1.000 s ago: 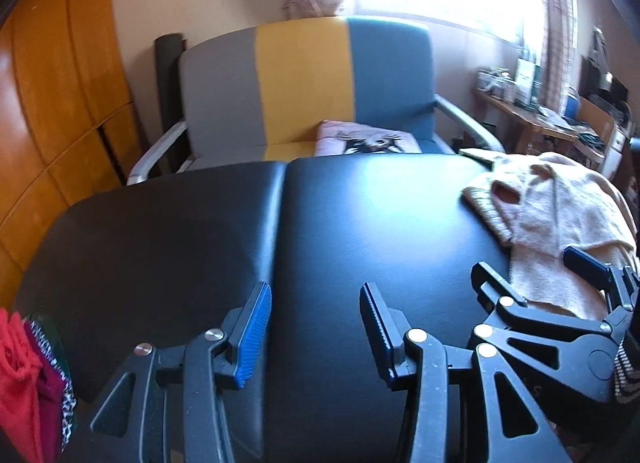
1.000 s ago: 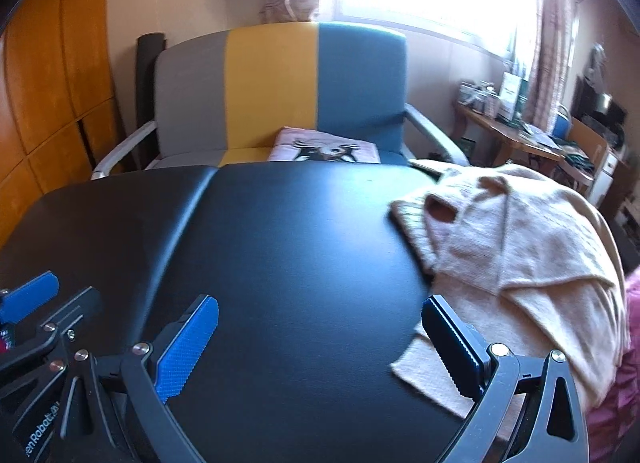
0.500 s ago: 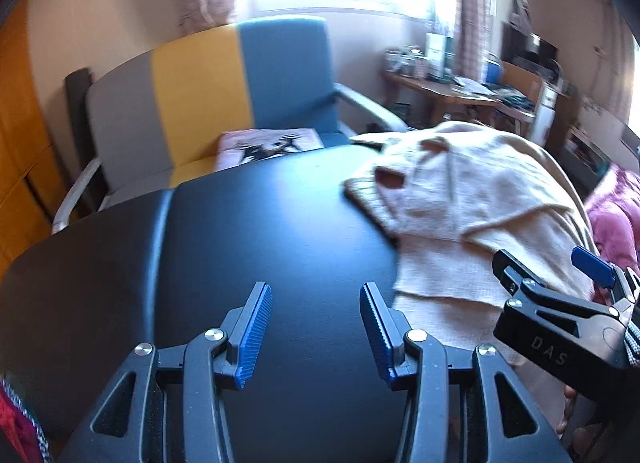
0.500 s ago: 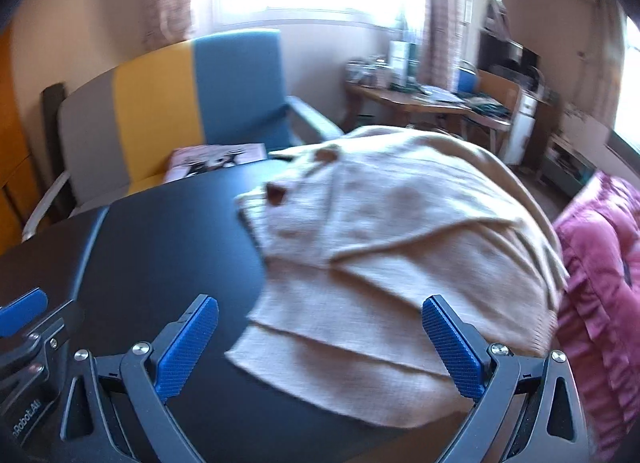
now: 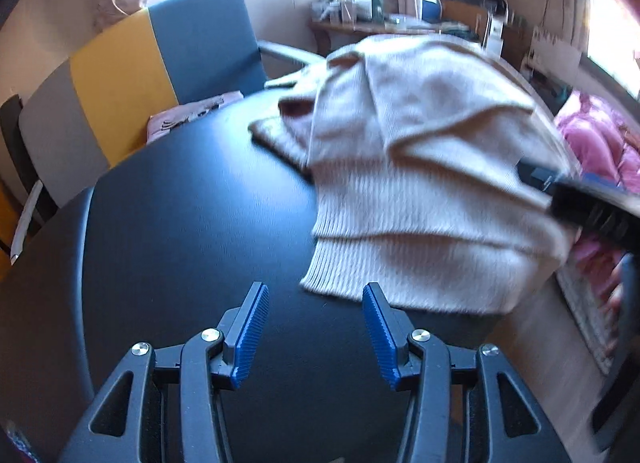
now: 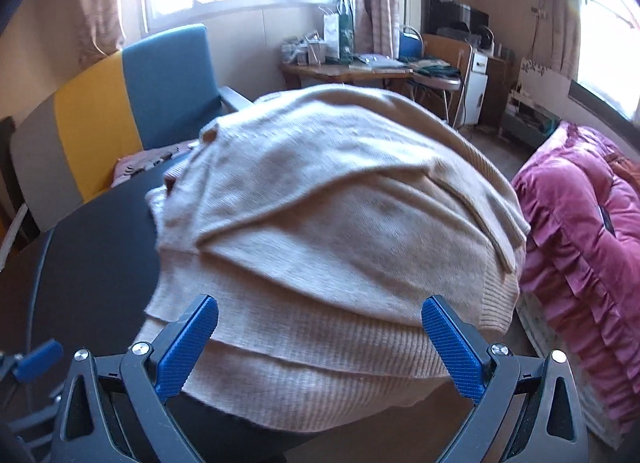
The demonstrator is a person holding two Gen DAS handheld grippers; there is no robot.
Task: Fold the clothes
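A cream knit sweater [image 5: 420,167] [image 6: 340,231] lies rumpled on the right end of the black padded table [image 5: 192,231] [image 6: 92,263], its ribbed hem toward me and partly over the table's edge. My left gripper [image 5: 316,327] is open just short of the hem's left corner, with nothing between its blue pads. In the right wrist view my right gripper [image 6: 320,339] is open wide above the hem, its pads straddling the ribbed edge without closing on it. The right gripper's black body [image 5: 588,207] shows blurred at the right of the left wrist view.
Behind the table stands a grey, yellow and blue armchair [image 5: 132,71] [image 6: 120,91] with a pink folded garment [image 5: 188,119] on its seat. A pink ruffled bedcover [image 6: 588,247] lies to the right. A cluttered wooden desk [image 6: 360,67] stands by the window.
Both grippers have swung right, from the bare black table toward the sweater, which now fills the right wrist view. Both stay open.
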